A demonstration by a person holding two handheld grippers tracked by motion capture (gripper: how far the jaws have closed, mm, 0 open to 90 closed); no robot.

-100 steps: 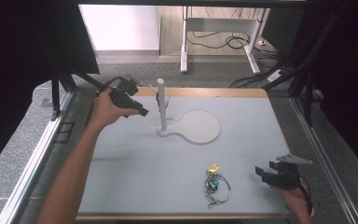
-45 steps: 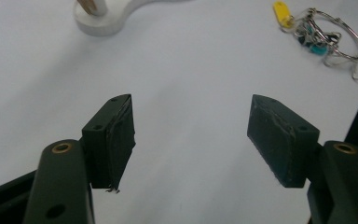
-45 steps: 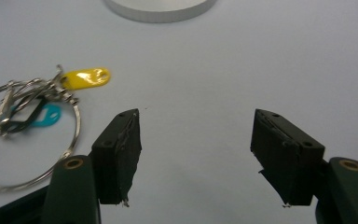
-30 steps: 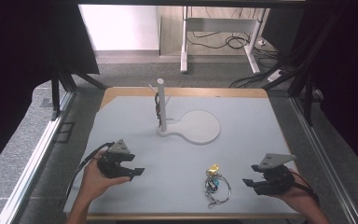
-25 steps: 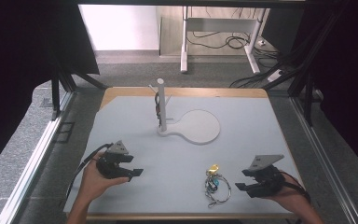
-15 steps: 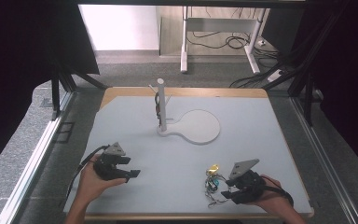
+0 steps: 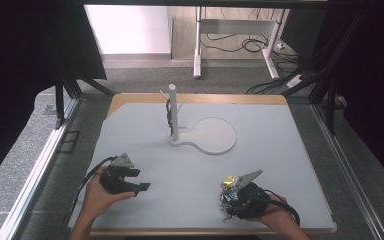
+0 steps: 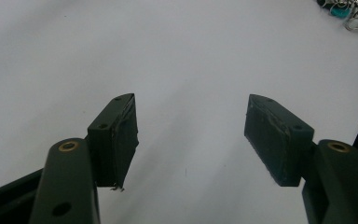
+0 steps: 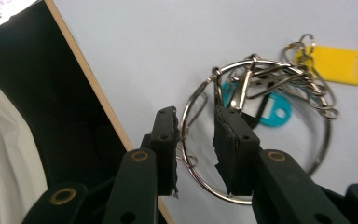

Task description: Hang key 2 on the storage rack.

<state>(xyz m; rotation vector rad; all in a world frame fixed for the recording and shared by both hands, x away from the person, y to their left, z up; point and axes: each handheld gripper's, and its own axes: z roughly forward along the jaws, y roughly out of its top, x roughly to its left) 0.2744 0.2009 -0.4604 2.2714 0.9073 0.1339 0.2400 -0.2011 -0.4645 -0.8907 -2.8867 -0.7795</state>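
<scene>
So since half a second back the right gripper (image 9: pixel 195 135) has slid left onto the keyring (image 9: pixel 256 140). Its jaws now straddle the big ring's wire, narrowly apart and not clamped yet. The left gripper (image 8: pixel 189 135) has barely budged at 7 o'clock on the mat (image 7: pixel 280 150); it's spread wide over bare surface.

The mat is pale grey on a wood-edged table, with a white stand (image 7: pixel 174 117) at 12 o'clock and dark curtains and floor cables behind.

The keyring lies at 5 o'clock: a large steel ring, smaller loops, a yellow tag (image 9: pixel 340 65) and a teal tag (image 9: pixel 272 112).
</scene>
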